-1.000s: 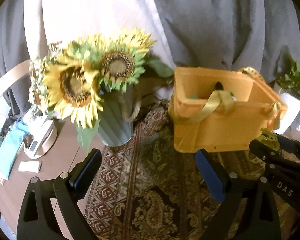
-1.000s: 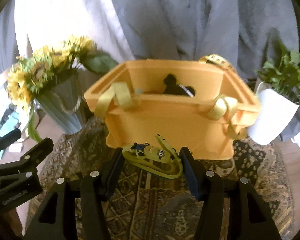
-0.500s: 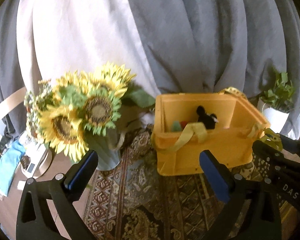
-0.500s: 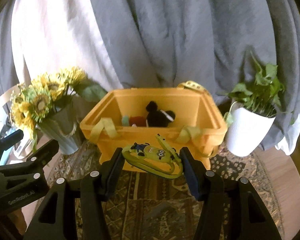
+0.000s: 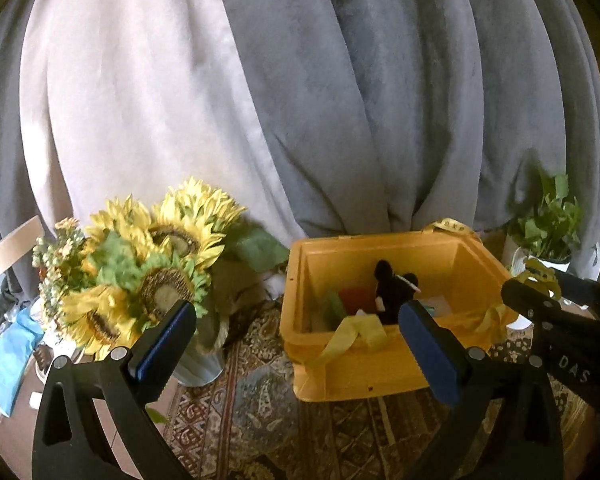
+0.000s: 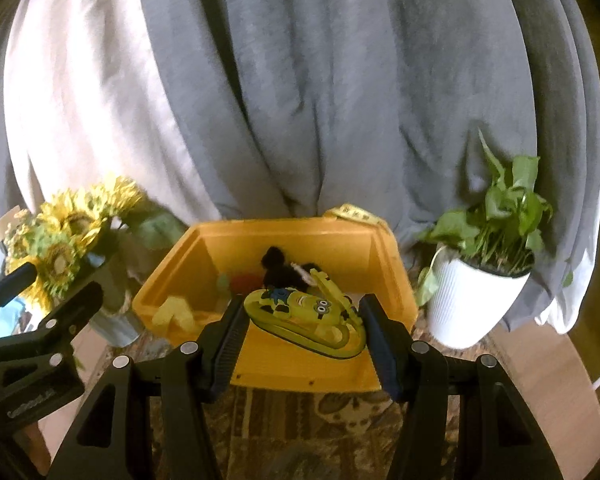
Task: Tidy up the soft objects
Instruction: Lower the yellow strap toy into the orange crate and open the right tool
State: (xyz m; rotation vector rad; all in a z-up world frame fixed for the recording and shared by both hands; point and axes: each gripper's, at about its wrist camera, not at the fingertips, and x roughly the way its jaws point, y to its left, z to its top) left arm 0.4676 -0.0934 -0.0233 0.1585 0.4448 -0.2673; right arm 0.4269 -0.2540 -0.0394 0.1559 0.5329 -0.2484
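Observation:
A yellow storage box [image 6: 300, 368] with ribbon handles stands on a patterned rug; it also shows in the left wrist view [image 5: 360, 372]. Inside lie a black plush toy [image 5: 392, 286], a red item and a green item. My right gripper [image 6: 302, 332] is shut on a yellow Minion slipper [image 6: 304, 316] and holds it above the box's front rim. My left gripper [image 5: 296, 344] is open and empty, raised in front of the box's left side. The right gripper with the slipper [image 5: 540, 276] shows at the right edge of the left wrist view.
A vase of sunflowers [image 5: 148, 280] stands left of the box. A white potted plant [image 6: 484, 280] stands to its right. Grey and white curtains [image 6: 300, 100] hang behind. A blue cloth and small items [image 5: 8, 352] lie at far left.
Both grippers have risen and tilted up, so the inside of the box now shows. The slipper has moved from in front of the box wall to above its front rim.

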